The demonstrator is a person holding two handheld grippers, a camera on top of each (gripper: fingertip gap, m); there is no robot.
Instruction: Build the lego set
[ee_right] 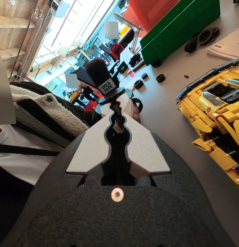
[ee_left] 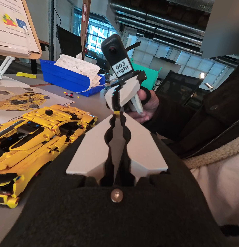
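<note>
My left gripper [ee_left: 117, 115] is shut at its tips on a small yellow piece [ee_left: 117, 113], held in the air over the table. My right gripper [ee_left: 116, 109] points straight at it, tip to tip, held by a hand. Its jaws look shut on a small black piece [ee_left: 117, 106] that touches the yellow one. In the right wrist view my right gripper [ee_right: 117, 115] meets the left gripper [ee_right: 116, 108] head-on, and the yellow piece is hidden. The part-built yellow Lego car [ee_left: 35, 133] lies on the table left of the grippers; it also shows in the right wrist view [ee_right: 216, 113].
An open instruction booklet [ee_left: 15, 98] lies behind the car, with a blue bin [ee_left: 65, 77] of paper bags and a few loose small pieces [ee_left: 69, 94] beyond. A green bin [ee_right: 176, 33], loose black tyres [ee_right: 138, 84] and another booklet [ee_right: 223, 50] lie on the table. The person's jacket [ee_left: 196, 127] is close. My two grippers' fingertips are within a few centimetres of each other.
</note>
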